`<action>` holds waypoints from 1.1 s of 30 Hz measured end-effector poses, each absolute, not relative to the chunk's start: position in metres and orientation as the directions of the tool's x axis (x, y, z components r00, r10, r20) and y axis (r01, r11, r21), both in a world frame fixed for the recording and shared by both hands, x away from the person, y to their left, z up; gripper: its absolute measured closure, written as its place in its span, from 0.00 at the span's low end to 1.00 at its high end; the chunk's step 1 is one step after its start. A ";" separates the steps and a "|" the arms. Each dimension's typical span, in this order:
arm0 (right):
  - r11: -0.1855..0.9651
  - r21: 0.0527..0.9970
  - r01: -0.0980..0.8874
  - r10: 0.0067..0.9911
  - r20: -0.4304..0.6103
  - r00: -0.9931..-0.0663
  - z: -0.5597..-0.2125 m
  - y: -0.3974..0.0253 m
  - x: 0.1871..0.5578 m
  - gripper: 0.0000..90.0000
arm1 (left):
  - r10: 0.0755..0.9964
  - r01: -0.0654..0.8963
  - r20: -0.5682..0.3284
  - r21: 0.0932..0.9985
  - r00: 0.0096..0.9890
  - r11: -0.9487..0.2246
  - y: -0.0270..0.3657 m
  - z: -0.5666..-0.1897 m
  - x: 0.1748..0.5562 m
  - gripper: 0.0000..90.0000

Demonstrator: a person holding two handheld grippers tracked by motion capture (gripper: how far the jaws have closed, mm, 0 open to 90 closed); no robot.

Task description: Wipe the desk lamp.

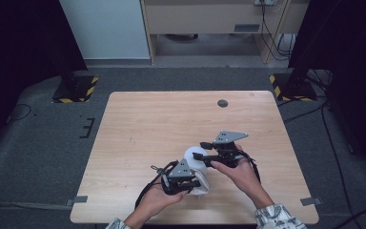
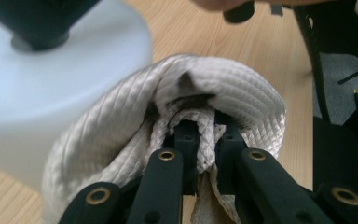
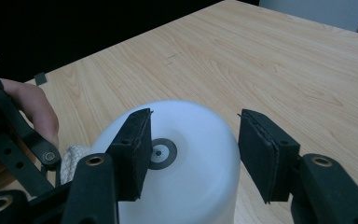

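At lower centre, white cloth (image 2: pixel 135 121) is pinched by the left gripper (image 2: pixel 200 140). The right gripper (image 3: pixel 193 154) is held open above the white container (image 3: pixel 191 186); a firm hold seems needed next

- A light wooden table (image 1: pixel 162 124) carries a round dark cable grommet (image 1: pixel 222 103) near its far edge.
- Two yellow-and-black striped stand bases (image 1: pixel 76 88) rest on the grey carpet (image 1: pixel 38 143).
- A wooden desk (image 1: pixel 205 19) stands behind.
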State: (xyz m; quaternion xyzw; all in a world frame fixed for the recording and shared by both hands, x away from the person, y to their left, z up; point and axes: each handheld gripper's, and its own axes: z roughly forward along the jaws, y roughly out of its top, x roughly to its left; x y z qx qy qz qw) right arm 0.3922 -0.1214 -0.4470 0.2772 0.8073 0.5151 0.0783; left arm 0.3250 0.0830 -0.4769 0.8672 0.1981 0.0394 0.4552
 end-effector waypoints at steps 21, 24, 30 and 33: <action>0.299 0.873 0.386 0.535 0.181 -0.825 -0.447 -0.136 0.388 0.37 | 0.443 0.335 -0.111 0.818 0.890 -0.467 0.143 -0.466 0.336 0.95; 0.299 0.870 0.391 0.538 0.185 -0.823 -0.446 -0.143 0.383 0.33 | 0.461 0.344 -0.111 0.820 0.880 -0.458 0.148 -0.465 0.342 0.95; 0.296 0.872 0.390 0.529 0.191 -0.827 -0.450 -0.154 0.373 0.22 | 0.490 0.356 -0.115 0.828 0.864 -0.434 0.156 -0.463 0.351 0.95; 0.300 0.866 0.399 0.522 0.201 -0.829 -0.457 -0.156 0.371 0.19 | 0.496 0.359 -0.118 0.831 0.860 -0.424 0.159 -0.462 0.354 0.95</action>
